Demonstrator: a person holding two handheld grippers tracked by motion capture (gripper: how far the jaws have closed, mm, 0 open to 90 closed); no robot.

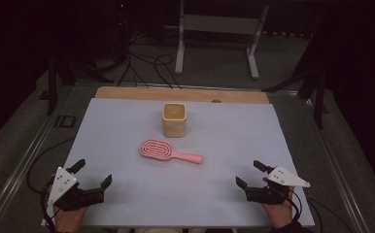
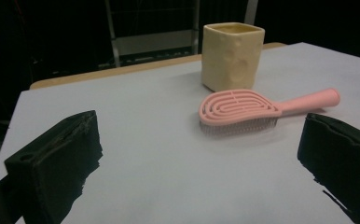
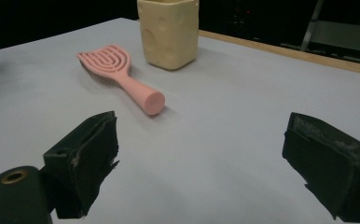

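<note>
A pink hairbrush [image 1: 168, 151] lies flat on the pale mat, bristles down, its handle pointing to the right. Just behind it stands a cream square cup [image 1: 174, 120], upright. My left gripper [image 1: 92, 173] rests at the near left corner, open, nothing between its jaws; in its own view the hairbrush [image 2: 243, 109] and the cup [image 2: 232, 56] lie ahead. My right gripper [image 1: 250, 174] rests at the near right, open and empty; its view shows the hairbrush [image 3: 120, 74] with the handle end nearest, and the cup [image 3: 169, 32] beyond.
The pale mat [image 1: 127, 194] covers a wooden table whose far edge [image 1: 180, 93] shows as a tan strip. Cables [image 1: 146, 68] and a white metal frame [image 1: 217, 36] stand on the floor beyond. Dark stands flank the table on both sides.
</note>
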